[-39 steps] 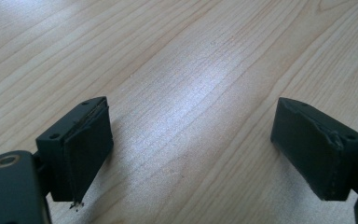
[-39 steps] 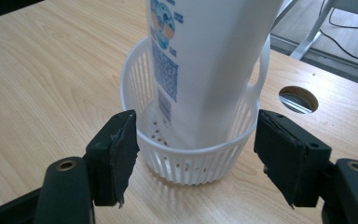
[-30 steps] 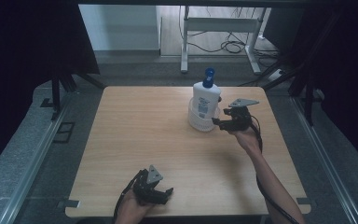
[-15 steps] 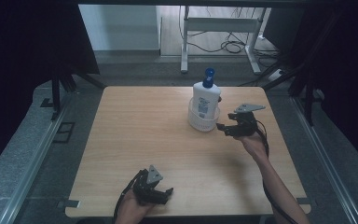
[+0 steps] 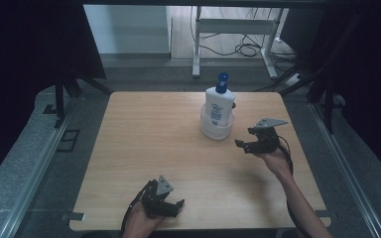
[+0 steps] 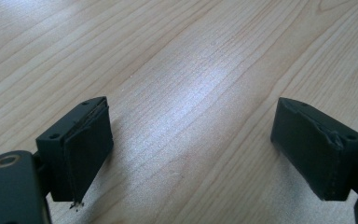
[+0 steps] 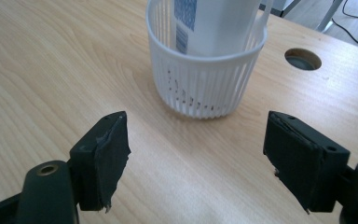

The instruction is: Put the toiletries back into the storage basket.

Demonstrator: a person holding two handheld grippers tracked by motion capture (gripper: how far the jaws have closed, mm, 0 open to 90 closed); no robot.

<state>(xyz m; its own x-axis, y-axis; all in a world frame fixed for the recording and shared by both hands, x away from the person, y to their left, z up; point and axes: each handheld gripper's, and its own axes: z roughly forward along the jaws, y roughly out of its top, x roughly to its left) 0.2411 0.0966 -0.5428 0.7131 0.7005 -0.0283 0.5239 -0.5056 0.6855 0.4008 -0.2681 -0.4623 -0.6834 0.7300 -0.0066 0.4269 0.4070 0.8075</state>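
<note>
A white bottle [image 5: 219, 105] with a blue cap stands upright in a small white slatted basket [image 5: 216, 131] at the back right of the wooden table [image 5: 144, 139]. My right gripper [image 5: 243, 139] hovers just right of the basket, apart from it. Its jaws have just been opening, and nothing lies between them. In the right gripper view the basket [image 7: 205, 88] and bottle [image 7: 209, 23] stand a short way ahead of the open right gripper [image 7: 196, 140]. My left gripper [image 5: 174, 208] rests near the table's front edge. Its jaws [image 6: 191, 135] stand wide open over bare wood.
A round cable hole [image 7: 302, 59] sits in the tabletop behind the basket. Beyond the table's far edge stand a white desk frame [image 5: 228, 29] and loose cables on the floor. Dark curtains hang on both sides.
The right gripper has drawn back from the bottle and basket, toward the person and slightly right, and its jaws have spread wider. The left gripper has stayed put.
</note>
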